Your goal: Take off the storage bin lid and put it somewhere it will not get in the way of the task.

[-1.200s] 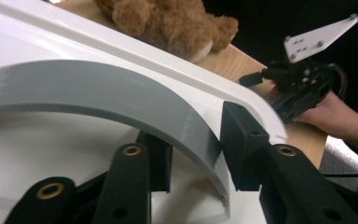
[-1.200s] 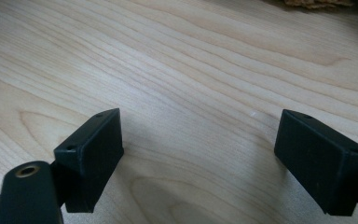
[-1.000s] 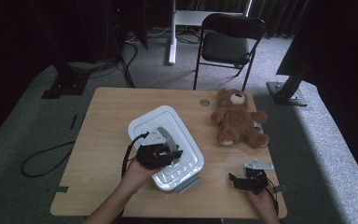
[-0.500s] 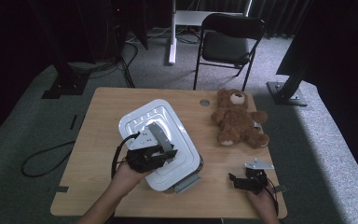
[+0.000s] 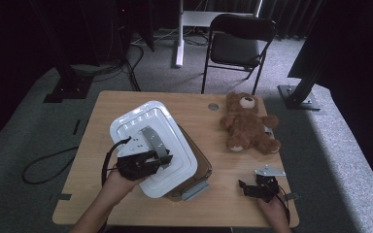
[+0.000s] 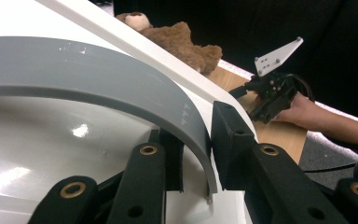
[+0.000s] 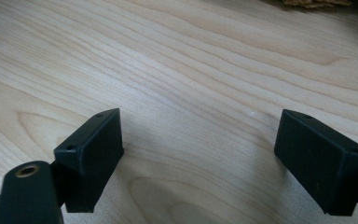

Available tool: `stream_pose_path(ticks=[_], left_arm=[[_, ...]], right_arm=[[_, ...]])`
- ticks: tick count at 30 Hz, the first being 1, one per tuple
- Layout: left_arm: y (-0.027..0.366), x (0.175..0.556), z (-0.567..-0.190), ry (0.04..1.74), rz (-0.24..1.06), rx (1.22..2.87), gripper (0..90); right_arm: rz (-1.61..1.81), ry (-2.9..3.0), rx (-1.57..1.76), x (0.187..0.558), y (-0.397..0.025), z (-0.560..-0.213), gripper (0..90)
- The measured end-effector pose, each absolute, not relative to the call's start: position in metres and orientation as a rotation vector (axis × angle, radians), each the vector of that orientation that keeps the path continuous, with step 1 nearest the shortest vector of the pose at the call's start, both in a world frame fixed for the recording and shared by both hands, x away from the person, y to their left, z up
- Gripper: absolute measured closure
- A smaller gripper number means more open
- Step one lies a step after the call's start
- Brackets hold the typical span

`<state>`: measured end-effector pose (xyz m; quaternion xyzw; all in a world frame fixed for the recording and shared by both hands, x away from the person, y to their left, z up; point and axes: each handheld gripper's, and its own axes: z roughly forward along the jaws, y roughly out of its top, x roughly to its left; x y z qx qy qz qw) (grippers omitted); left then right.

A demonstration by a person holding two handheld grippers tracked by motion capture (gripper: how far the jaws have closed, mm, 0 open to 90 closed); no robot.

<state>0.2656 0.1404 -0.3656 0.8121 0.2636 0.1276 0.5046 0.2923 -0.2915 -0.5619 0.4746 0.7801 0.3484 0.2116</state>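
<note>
Left gripper [image 5: 161,160]: its jaws are pinched on the grey handle [image 6: 121,88] of the white lid [image 5: 150,145], one jaw on each side of the curved strap, as the left gripper view shows.
Lid: it sits tilted, lifted off and shifted toward the left of the brown box [image 5: 201,167] beneath it, whose rim and grey latch [image 5: 195,190] peek out at the lid's right and near edge.
Tabletop [image 5: 213,204]: light wood, carrying the box at centre-left and the toy at the right.
Teddy bear [image 5: 247,124]: lies on its back at the right rear, well apart from the lid.
Right gripper [image 5: 252,189]: jaws spread wide and holding nothing, low over bare wood near the right front corner, with a hand behind it.
Risk, grip: the pinch is on a thin, smooth strap near its end, so the broad lid could swing or slip out as it is carried, I judge.
Risk, box: the lid's low edge looks close to the box rim; dragging it sideways could catch the rim and shove the box.
Risk, set-down: the free space left of the box is narrow, so a lid placed there may overhang the tabletop edge and tip off.
</note>
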Motion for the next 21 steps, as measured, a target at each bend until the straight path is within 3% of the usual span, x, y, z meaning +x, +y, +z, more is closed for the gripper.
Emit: stream_pose_path(ticks=[21], left_arm=[[0.210,0.253,-0.377,0.764,0.338,1.929,75.5]], right_arm=[[0.965,2.166,1.324,0.292,-0.292,-0.562,14.5]])
